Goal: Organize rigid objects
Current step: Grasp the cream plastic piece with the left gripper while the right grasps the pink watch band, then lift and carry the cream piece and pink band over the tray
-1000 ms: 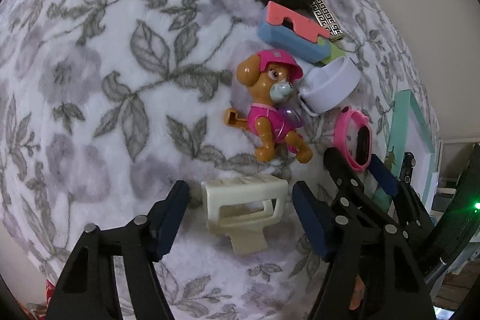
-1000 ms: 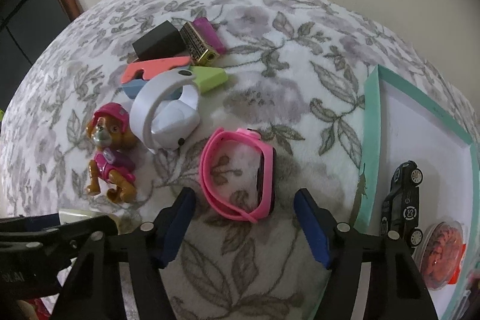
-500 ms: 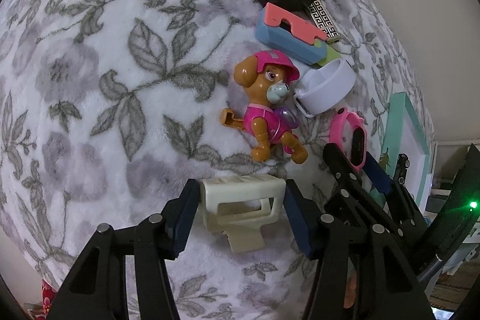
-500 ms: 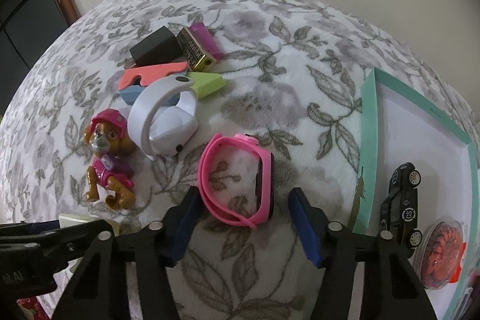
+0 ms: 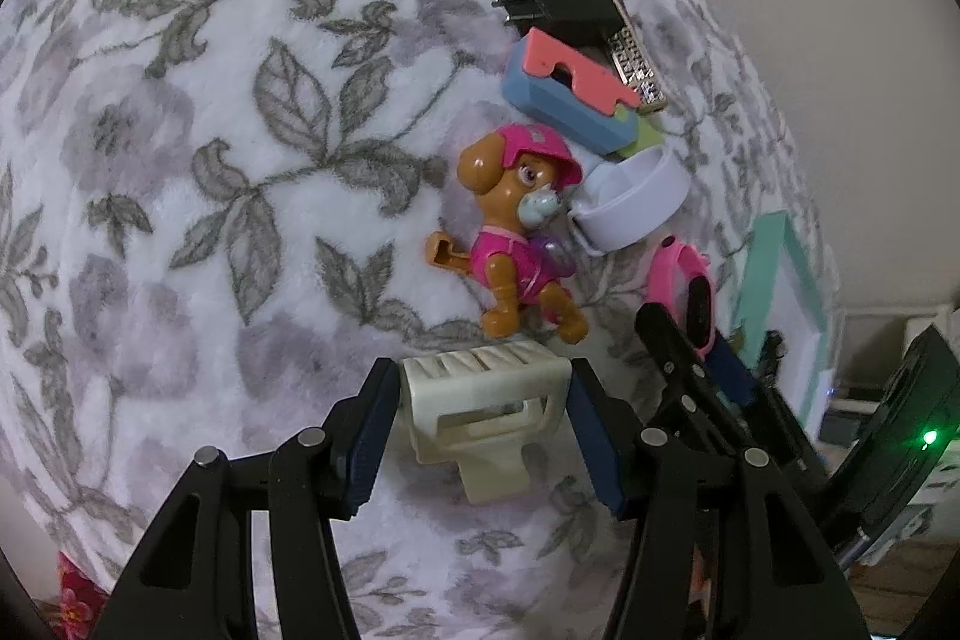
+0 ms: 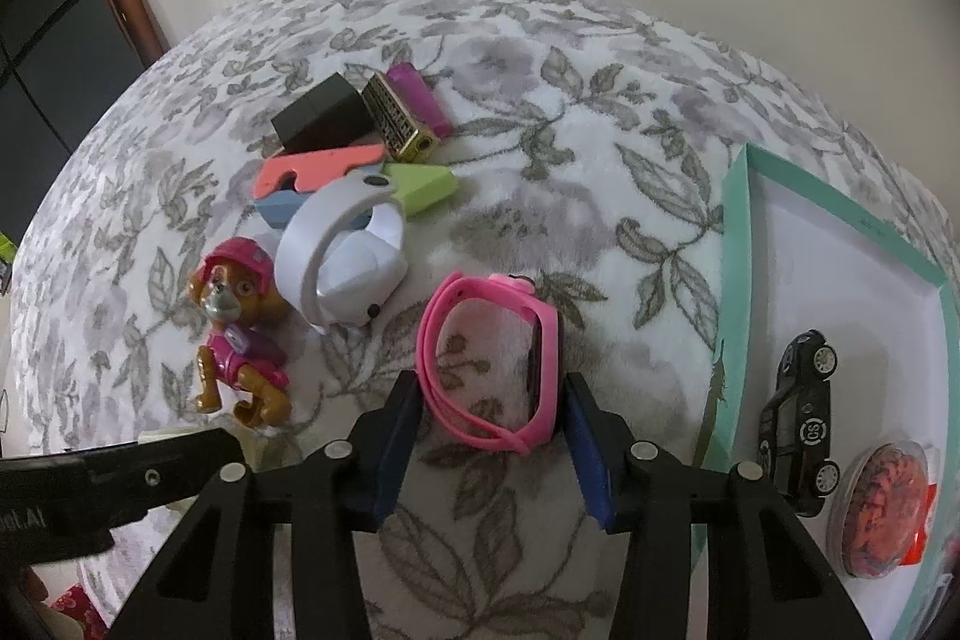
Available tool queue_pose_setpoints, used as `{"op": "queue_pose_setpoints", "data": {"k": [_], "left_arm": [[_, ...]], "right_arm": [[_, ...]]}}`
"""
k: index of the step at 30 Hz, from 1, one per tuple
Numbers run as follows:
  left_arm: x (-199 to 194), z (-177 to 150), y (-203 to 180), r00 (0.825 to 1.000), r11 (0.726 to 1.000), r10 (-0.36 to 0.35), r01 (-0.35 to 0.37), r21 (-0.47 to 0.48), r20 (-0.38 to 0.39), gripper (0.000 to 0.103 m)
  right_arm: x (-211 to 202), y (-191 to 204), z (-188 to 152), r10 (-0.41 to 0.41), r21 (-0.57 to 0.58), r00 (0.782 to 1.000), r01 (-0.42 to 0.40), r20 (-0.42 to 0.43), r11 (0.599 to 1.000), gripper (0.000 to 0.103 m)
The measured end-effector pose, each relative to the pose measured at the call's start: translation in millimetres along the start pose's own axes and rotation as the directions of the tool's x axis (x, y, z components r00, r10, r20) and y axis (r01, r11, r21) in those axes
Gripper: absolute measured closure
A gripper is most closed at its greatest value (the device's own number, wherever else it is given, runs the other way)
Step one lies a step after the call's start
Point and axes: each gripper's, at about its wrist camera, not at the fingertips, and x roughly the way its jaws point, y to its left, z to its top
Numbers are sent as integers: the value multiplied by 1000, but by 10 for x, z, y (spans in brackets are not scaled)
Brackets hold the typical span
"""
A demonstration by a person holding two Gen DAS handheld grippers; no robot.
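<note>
My left gripper (image 5: 483, 427) is shut on a cream hair claw clip (image 5: 483, 409) that rests on the floral blanket (image 5: 210, 160), both blue pads against its sides. My right gripper (image 6: 492, 433) is shut on a pink smart band (image 6: 492, 355), the pads touching both sides of its loop. A toy dog in pink (image 5: 516, 232) (image 6: 237, 334) lies just beyond the clip. A white watch band (image 6: 345, 259) lies beside the dog. A teal-rimmed tray (image 6: 735, 292) at the right holds a black toy car (image 6: 798, 415) and a round red item (image 6: 882, 511).
A pile at the back holds a black charger (image 6: 321, 118), a gold lighter (image 6: 399, 124), a purple lighter (image 6: 420, 97), a coral block (image 6: 315, 169), a blue block (image 5: 564, 109) and a green block (image 6: 423, 184). The right gripper's arm (image 5: 708, 388) crosses the left wrist view.
Both grippers have moved forward and closed: the left pads now press the hair clip, the right pads now touch the pink band. Nothing has been lifted.
</note>
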Motion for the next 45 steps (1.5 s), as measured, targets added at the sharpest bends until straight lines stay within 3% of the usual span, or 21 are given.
{"op": "queue_pose_setpoints", "data": {"k": [9, 15, 21, 27, 36, 41, 45], "left_arm": [[-219, 36, -75, 998, 999, -38, 38, 15, 54, 49], [-548, 66, -283, 984, 994, -82, 70, 81, 155, 49], [-880, 33, -613, 952, 969, -189, 141, 202, 243, 49], [-995, -65, -858, 925, 940, -251, 162, 302, 286, 49], [-936, -302, -1380, 907, 864, -321, 163, 476, 272, 49], [-793, -540, -1672, 914, 804, -327, 136, 579, 240, 49], [-566, -786, -1896, 927, 738, -307, 89, 668, 215, 49]], "right_arm": [[-244, -48, 91, 20, 20, 998, -21, 54, 1000, 53], [-565, -147, 207, 10, 44, 991, -16, 137, 999, 53], [-1048, -311, 291, -9, 75, 968, -10, 252, 997, 53], [-1440, -581, 306, -45, 134, 944, 1, 326, 991, 53], [-1766, -1140, 217, -135, 256, 927, 43, 351, 966, 53], [-1867, -1470, 76, -211, 318, 918, 100, 335, 943, 53], [-1895, -1666, -29, -276, 350, 912, 163, 304, 922, 53]]}}
